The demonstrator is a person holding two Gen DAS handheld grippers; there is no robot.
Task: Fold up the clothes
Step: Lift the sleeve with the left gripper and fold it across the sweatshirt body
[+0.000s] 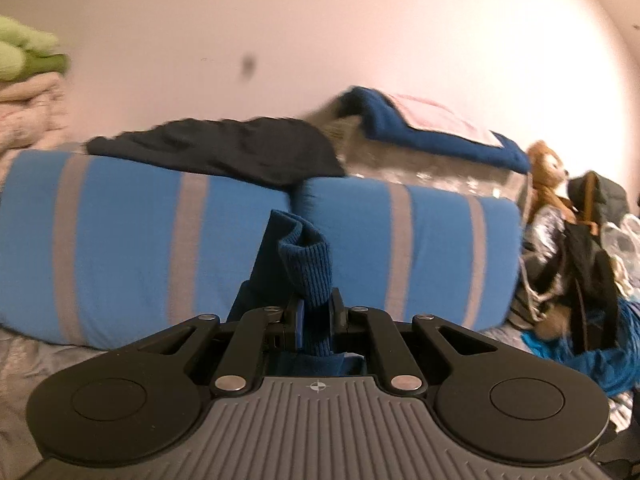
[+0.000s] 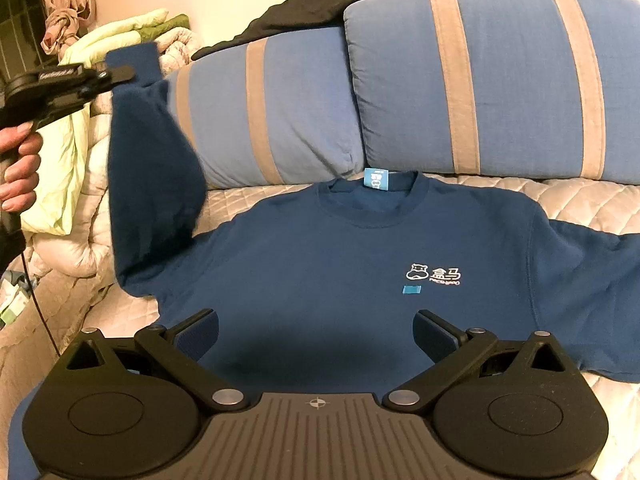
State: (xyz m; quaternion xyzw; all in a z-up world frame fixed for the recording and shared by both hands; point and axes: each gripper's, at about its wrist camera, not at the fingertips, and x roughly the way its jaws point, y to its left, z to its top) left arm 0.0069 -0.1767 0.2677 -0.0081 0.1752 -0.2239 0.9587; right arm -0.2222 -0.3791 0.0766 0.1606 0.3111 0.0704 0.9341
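Jaws of the left gripper [image 1: 316,322] clenched on the lifted sleeve cuff [image 1: 306,256] and those of the right gripper [image 2: 316,330] released above the sweatshirt [image 2: 360,264] lying flat on the bed [image 2: 580,204], the sleeve is best carried straight across the chest, right gripper pinning the body.

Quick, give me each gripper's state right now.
Left gripper: closed on the blue sweatshirt's sleeve cuff, lifted.
Right gripper: open, empty, above the sweatshirt.
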